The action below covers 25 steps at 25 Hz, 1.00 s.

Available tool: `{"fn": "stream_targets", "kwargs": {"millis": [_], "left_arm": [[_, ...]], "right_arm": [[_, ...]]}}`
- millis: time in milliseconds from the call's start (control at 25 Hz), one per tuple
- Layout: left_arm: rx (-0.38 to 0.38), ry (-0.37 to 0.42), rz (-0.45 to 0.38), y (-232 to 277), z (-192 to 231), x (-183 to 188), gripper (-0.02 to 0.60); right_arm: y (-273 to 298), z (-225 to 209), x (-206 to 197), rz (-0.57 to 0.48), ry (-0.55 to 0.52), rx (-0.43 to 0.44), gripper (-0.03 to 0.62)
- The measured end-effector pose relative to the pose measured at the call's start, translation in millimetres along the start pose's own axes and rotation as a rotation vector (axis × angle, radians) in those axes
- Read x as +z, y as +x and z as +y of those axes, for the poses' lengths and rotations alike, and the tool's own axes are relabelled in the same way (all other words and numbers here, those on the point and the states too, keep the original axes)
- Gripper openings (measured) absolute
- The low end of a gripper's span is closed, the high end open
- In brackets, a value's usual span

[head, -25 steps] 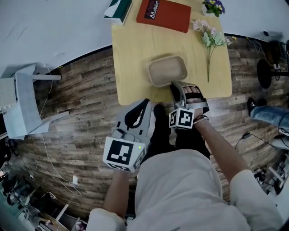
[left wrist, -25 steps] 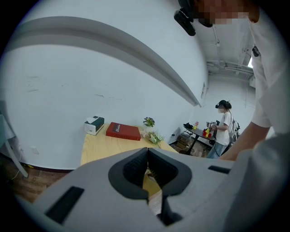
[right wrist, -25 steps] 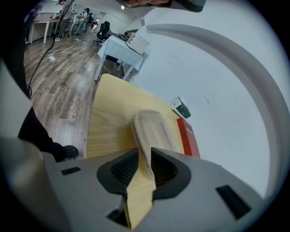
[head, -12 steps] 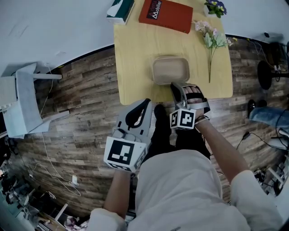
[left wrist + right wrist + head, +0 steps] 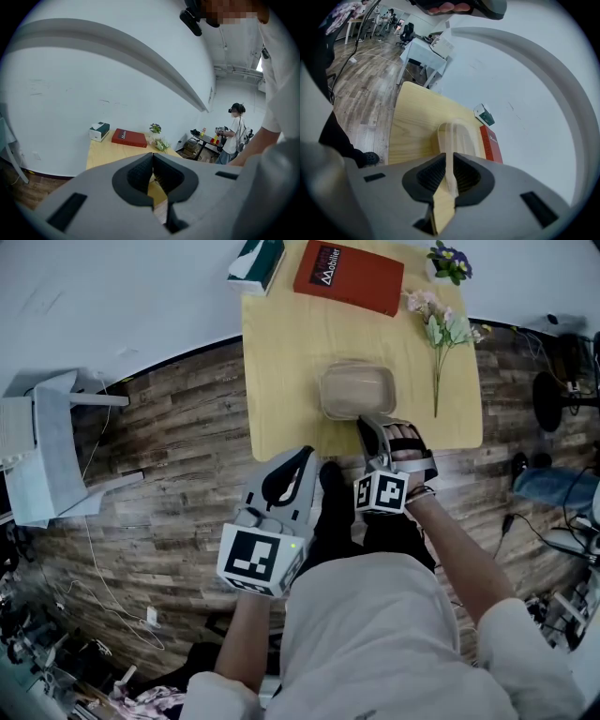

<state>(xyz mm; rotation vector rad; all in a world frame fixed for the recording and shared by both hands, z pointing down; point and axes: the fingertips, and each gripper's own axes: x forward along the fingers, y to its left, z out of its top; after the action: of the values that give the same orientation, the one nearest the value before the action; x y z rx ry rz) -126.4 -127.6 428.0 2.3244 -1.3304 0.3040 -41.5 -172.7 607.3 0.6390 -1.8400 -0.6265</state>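
From the head view we see the right gripper point(image 5: 367, 420) at the near edge of the desk point(image 5: 281, 352), its fingers closed on the near rim of a beige tray point(image 5: 356, 390). A red book point(image 5: 348, 265) lies beyond the tray, and flowers point(image 5: 436, 320) lie to the fingers' right. The left gripper point(image 5: 302, 456) hangs over the floor point(image 5: 169, 427), just short of the desk. In the left gripper view we find its fingers pressed together with nothing between them, the desk ahead. In the right gripper view the fingers pinch the tray's rim point(image 5: 457, 138), with the tray reaching away ahead of them and the book beyond on the right.
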Motion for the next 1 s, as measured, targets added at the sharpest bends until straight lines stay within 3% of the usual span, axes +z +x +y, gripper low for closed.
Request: {"fn": "stream_targets", "kwargs": {"millis": [480,1000], "left_arm": [[0.000,0.001,-0.009,-3.5,-1.1,0.5,0.003],[0.025,0.032,-0.027,-10.1,-44.6,2.8,0.003]], "right_arm": [[-15.8,-16.5,5.7,-0.003,0.005,-0.047,0.052],[-65.7,-41.0,-4.2,-0.076,0.071,-0.114,0.051]]}}
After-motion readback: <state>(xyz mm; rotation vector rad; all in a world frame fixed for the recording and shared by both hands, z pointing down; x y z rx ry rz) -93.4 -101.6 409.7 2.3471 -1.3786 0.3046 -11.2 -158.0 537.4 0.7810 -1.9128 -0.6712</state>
